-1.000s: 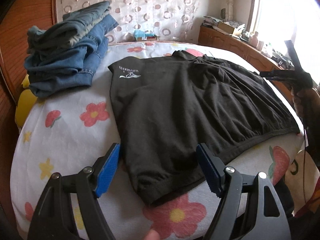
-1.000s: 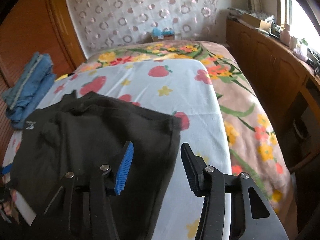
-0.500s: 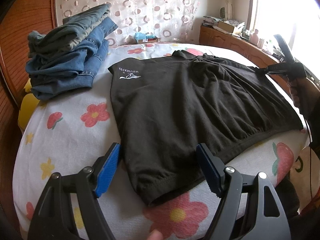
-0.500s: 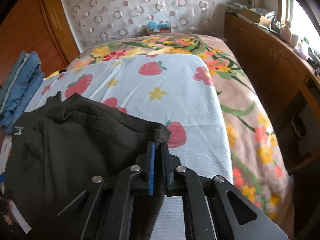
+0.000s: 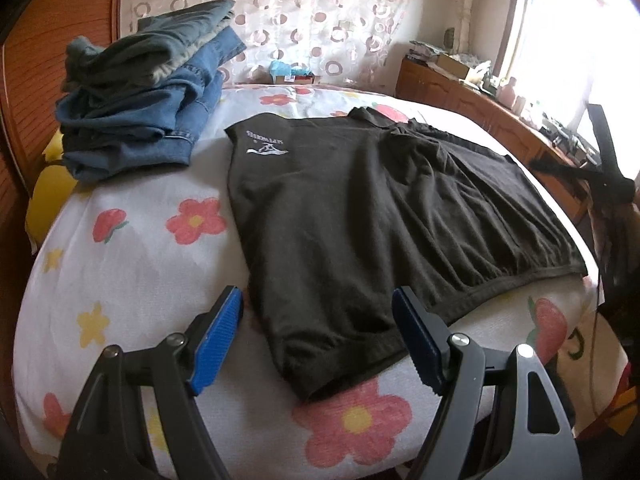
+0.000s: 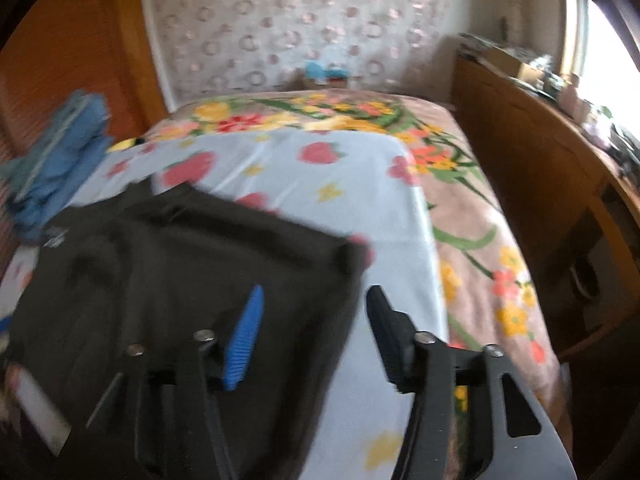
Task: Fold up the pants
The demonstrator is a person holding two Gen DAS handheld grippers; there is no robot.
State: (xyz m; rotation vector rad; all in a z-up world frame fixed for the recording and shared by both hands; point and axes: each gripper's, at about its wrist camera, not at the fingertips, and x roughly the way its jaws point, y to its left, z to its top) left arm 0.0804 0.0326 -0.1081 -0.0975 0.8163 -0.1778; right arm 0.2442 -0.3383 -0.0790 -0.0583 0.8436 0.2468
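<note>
Black pants [image 5: 380,216] are lying spread flat on the flowered sheet [image 5: 132,264], beside a pile of jeans [image 5: 140,128]. I'm holding my left gripper [image 5: 318,340] wide apart over the near hem, gripping nothing. My right gripper [image 6: 314,332] is opening over the far corner; its view is blurring, and the pads are not pressing the cloth.

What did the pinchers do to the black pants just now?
The right gripper pinched the corner of the black pants, then let go; its jaws are opening, nothing gripped. The left gripper stayed open over the near hem. The pants and the jeans pile stayed put.
</note>
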